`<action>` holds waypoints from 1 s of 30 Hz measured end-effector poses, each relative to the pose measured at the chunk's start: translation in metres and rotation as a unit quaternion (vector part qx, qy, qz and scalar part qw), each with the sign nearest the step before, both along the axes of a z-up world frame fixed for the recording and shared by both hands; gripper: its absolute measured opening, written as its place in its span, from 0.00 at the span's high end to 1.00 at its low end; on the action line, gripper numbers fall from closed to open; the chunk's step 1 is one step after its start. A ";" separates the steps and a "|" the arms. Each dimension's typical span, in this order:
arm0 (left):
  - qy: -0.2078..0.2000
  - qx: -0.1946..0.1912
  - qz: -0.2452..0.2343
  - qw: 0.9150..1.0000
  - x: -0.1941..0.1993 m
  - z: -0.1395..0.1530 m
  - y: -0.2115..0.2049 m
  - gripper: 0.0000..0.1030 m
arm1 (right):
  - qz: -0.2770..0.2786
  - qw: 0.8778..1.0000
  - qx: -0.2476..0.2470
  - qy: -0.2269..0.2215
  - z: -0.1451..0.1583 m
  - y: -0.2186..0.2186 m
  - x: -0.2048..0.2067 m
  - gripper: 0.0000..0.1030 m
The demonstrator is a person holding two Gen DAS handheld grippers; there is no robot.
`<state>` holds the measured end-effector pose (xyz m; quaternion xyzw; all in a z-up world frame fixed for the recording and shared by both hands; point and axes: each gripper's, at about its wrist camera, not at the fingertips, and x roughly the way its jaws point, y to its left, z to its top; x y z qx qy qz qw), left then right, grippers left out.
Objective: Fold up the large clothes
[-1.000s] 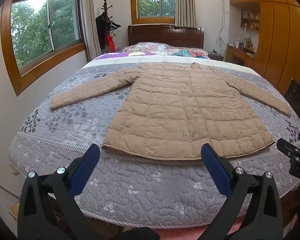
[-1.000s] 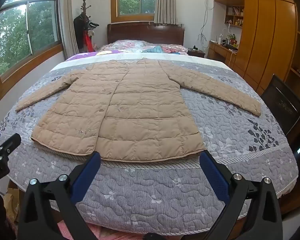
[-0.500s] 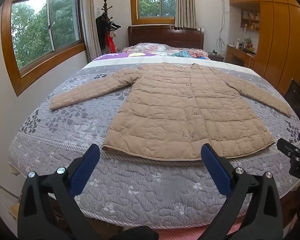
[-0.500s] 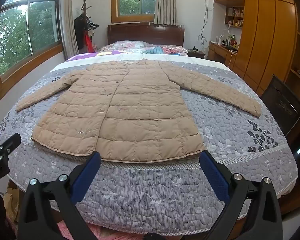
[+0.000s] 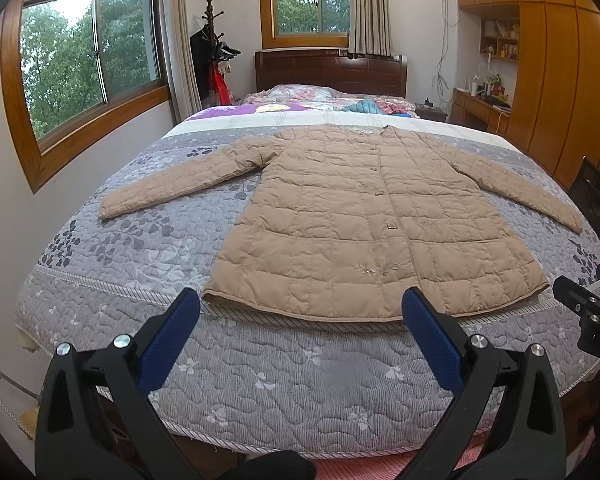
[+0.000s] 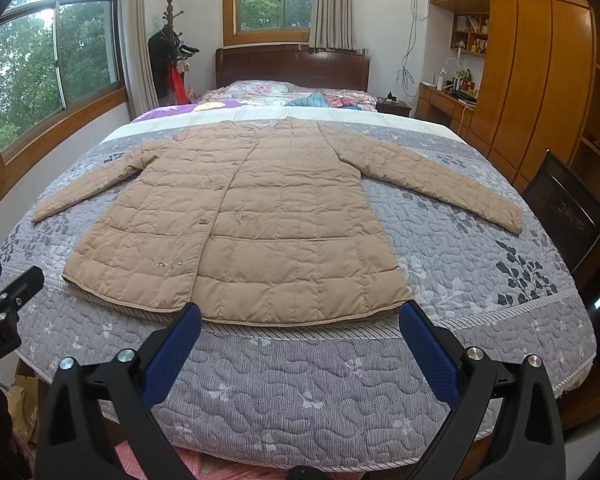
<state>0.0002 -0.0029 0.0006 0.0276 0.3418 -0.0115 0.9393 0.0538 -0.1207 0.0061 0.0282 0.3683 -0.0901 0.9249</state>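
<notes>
The coat [image 5: 364, 224] lies flat on the bed [image 5: 260, 380], hem toward the near edge, collar toward the headboard [image 5: 330, 72]; sleeves spread left and right; left gripper [image 5: 300, 312] and right gripper [image 6: 300, 316] hang before the hem, side by side, apart from it.

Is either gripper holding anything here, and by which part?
Nothing is held. The left gripper and right gripper are open, short of the tan quilted coat.
</notes>
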 end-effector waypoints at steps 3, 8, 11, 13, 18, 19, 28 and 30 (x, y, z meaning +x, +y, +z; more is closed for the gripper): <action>-0.001 0.001 0.000 1.000 0.000 0.000 -0.001 0.03 | 0.000 1.000 0.000 0.001 0.000 0.001 0.000 0.04; -0.001 0.000 0.001 1.000 0.000 0.002 0.000 0.03 | 0.000 1.000 0.000 0.001 0.001 0.002 0.001 0.04; 0.000 0.000 0.000 1.000 0.000 0.002 0.000 0.03 | 0.001 1.000 0.000 0.001 -0.001 0.002 -0.001 0.04; -0.001 0.000 0.001 1.000 0.000 0.002 0.000 0.03 | 0.001 1.000 0.001 0.002 0.000 0.002 0.000 0.04; -0.001 0.000 0.000 1.000 0.000 0.002 0.000 0.03 | 0.001 1.000 0.001 0.001 -0.001 0.000 0.002 0.04; -0.001 0.000 0.000 1.000 0.000 0.002 0.000 0.03 | 0.001 1.000 0.000 0.001 -0.001 0.001 0.001 0.04; -0.002 0.000 0.001 1.000 0.002 -0.001 0.002 0.03 | 0.002 1.000 -0.001 0.000 -0.003 0.002 -0.001 0.04; -0.002 0.000 0.001 1.000 0.002 -0.001 0.001 0.03 | 0.002 1.000 -0.001 0.000 -0.003 0.002 -0.001 0.04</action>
